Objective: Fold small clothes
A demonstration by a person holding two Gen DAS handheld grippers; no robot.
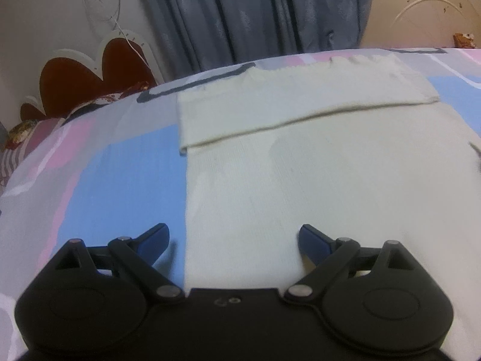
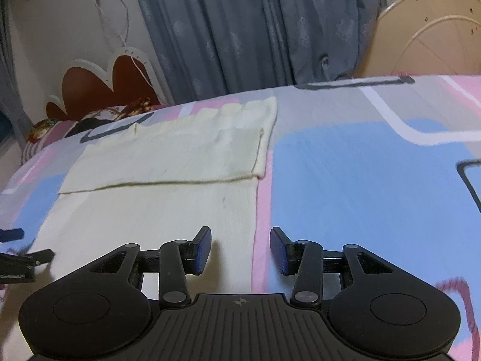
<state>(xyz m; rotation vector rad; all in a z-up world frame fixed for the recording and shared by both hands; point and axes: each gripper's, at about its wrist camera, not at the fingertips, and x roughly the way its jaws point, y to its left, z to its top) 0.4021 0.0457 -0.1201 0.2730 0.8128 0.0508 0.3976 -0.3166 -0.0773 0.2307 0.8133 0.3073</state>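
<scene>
Garment [image 1: 270,162] lies half-folded on the bed [image 1: 126,165], flap at 12 o'clock. Left gripper [image 1: 233,239] and right gripper [image 2: 240,248] gape empty; pinch both near corners evenly.

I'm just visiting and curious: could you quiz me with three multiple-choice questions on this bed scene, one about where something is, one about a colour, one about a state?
1. Where does the garment lie?
A. on the patterned bedspread
B. on the floor
C. on a chair

2. What colour is the garment?
A. red
B. cream
C. black

3. How is the garment's far end?
A. rolled into a ball
B. folded back over itself
C. hanging off the bed

Answers:
1 A, the bedspread shows all round it.
2 B, pale cream in both views.
3 B, a doubled flap ends in a straight edge.
</scene>
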